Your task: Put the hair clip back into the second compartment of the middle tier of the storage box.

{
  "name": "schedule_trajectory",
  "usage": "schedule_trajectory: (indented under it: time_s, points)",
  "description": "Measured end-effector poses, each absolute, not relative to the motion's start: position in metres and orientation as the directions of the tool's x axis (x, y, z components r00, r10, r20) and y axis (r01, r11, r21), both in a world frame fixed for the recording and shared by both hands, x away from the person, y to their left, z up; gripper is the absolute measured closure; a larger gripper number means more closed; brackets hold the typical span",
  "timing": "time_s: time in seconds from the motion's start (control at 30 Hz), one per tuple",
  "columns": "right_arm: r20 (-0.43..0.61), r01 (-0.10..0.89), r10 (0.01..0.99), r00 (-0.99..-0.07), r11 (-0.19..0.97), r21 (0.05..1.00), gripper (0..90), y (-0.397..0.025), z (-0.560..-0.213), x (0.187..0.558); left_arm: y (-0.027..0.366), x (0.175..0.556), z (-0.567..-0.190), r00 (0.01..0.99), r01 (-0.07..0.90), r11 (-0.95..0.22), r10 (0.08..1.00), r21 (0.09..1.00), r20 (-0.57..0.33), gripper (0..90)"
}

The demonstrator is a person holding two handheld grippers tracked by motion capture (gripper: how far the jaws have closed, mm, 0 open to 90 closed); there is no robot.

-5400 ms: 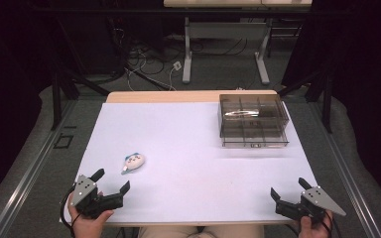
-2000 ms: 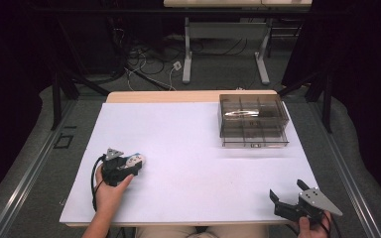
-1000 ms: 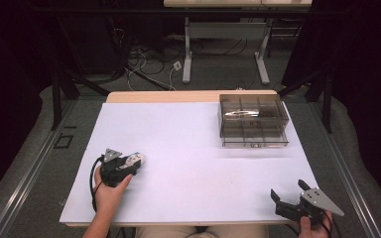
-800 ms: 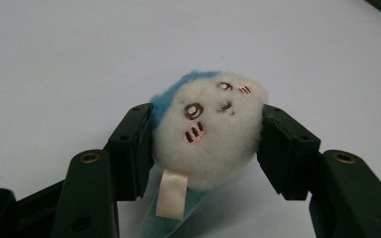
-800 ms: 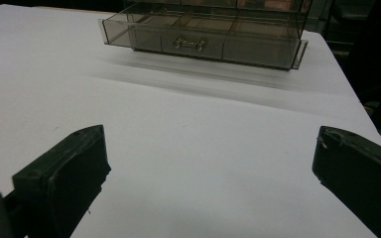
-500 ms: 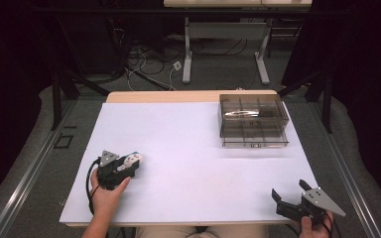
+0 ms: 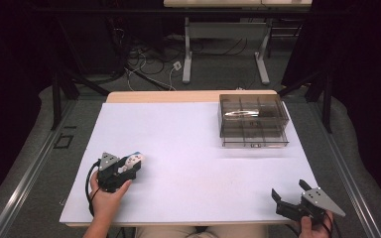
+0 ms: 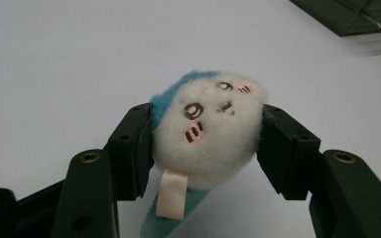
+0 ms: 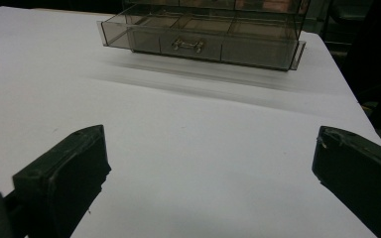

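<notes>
Leftmost, item one: left gripper (image 7: 127, 167), held in the person's left hand (image 7: 107, 198) near the front-left corner of the white table (image 7: 193, 148). Its jaws are clamped on either side of a small plush toy (image 8: 208, 129), one pad against each flank. The left gripper view shows the toy as a round white fuzzy head with blue on top, a stitched face in brown and pink, a pale ribbon tag (image 8: 172, 195) hanging beneath and a light teal part below that. Whether the toy rests on the table or is lifted just off it cannot be told.

Item two: table surface, white, with a wooden strip along its far edge.

Item three: smoky transparent drawer box (image 7: 253, 120), far right part of the table, well apart from the toy. In the right gripper view its bottom drawer (image 9: 198, 42) stands pulled out, with a small metal handle at its front and dividers inside.

Item four: right gripper (image 7: 291, 198), front-right edge of the table, jaws spread wide with nothing between them, held in the person's right hand (image 7: 313, 229).
</notes>
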State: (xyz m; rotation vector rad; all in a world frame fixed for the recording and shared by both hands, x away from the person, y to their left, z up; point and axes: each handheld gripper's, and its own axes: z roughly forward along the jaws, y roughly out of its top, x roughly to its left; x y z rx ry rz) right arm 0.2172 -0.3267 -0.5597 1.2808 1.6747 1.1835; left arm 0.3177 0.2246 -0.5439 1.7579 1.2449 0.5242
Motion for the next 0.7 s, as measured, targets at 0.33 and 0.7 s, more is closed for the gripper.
schedule_trajectory:
  time_s: [0.33, 0.7]
  points:
    - [0.0, 0.312, 0.97, -0.244, 0.079, 0.947, 0.8, -0.327, -0.559, 0.217, 0.218, 0.308, -0.535, 0.428, 0.5, -0.083, 0.889, 0.862, -0.163, 43.2]
    - [0.012, 0.308, 0.975, -0.223, 0.058, 0.95, 0.9, -0.328, -0.557, 0.215, 0.206, 0.304, -0.527, 0.453, 0.494, -0.082, 0.874, 0.866, -0.176, 44.3]
